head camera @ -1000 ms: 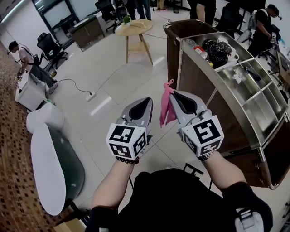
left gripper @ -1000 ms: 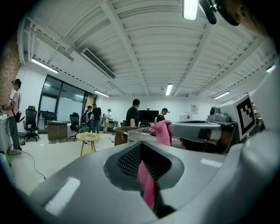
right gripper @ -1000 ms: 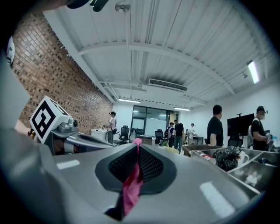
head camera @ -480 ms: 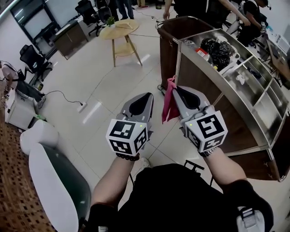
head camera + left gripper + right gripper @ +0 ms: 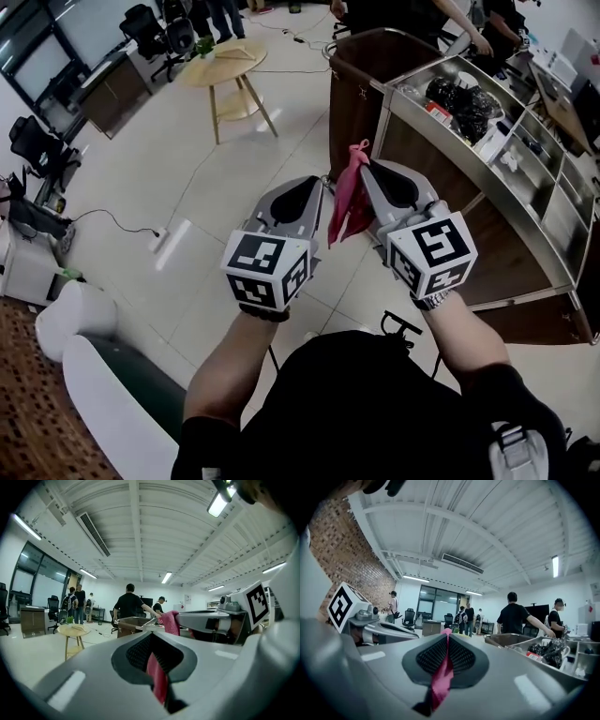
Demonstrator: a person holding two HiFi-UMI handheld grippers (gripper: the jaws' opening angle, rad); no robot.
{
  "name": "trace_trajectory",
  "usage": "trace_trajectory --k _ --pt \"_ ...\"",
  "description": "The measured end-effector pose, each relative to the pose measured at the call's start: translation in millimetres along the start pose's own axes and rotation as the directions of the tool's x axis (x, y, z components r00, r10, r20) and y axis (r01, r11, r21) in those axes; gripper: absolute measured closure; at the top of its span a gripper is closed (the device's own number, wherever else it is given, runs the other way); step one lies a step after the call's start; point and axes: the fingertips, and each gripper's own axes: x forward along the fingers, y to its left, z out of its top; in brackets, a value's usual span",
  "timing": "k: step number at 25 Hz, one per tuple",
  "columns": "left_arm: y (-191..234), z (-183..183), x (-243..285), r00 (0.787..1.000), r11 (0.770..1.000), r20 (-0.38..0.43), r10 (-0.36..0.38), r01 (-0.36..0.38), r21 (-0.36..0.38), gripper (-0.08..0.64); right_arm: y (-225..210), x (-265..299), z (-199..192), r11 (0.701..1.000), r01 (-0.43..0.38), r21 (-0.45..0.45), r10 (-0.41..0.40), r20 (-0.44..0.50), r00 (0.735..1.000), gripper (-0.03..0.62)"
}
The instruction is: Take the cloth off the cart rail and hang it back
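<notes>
A pink cloth [image 5: 347, 202] hangs in the air between my two grippers, a short way in front of the steel and brown cart [image 5: 487, 216]. My right gripper [image 5: 364, 165] is shut on the cloth's upper corner, and in the right gripper view a pink strip [image 5: 442, 677] runs down between its pads [image 5: 464, 657]. My left gripper [image 5: 317, 184] is just to the left, level with it. The left gripper view shows it shut on another pink fold [image 5: 157, 677]. The cart's brown bin end with its metal rail [image 5: 361, 45] stands just beyond the tips.
The cart's steel shelves [image 5: 525, 150] hold black bags and small items. A round wooden table [image 5: 222, 67] stands at the far left, with office chairs and several people behind. A white and green seat [image 5: 103, 384] is at lower left. A cable and power strip [image 5: 159, 239] lie on the floor.
Both grippers have travelled sideways together with the cloth held between them. The cart's brown end now sits closer to their tips, and the round table has shifted left in the view.
</notes>
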Motion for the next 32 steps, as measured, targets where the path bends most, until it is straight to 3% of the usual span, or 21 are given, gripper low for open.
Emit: trace_trajectory --k 7,13,23,28,32 --pt "36.4 4.8 -2.2 0.999 0.999 0.008 -0.043 0.043 -0.006 0.557 13.5 36.1 5.3 1.000 0.026 -0.005 -0.026 -0.005 1.000 0.584" --pt "62.2 -1.2 22.1 0.998 0.998 -0.008 -0.066 0.066 -0.004 0.557 0.8 65.1 3.5 0.999 0.037 0.007 -0.037 0.016 0.999 0.584" --pt "97.5 5.6 112.1 0.996 0.996 -0.030 -0.081 0.082 0.029 0.557 -75.1 116.8 -0.9 0.998 0.050 0.032 -0.052 0.057 0.997 0.584" --pt "75.7 36.2 160.0 0.996 0.997 -0.060 -0.073 0.075 0.025 0.557 -129.3 110.4 31.8 0.998 0.039 0.052 -0.042 0.061 0.997 0.584" --pt "83.5 52.2 211.6 0.996 0.998 -0.068 -0.054 0.055 0.022 0.557 -179.0 132.8 42.5 0.998 0.016 0.060 -0.020 0.057 0.998 0.584"
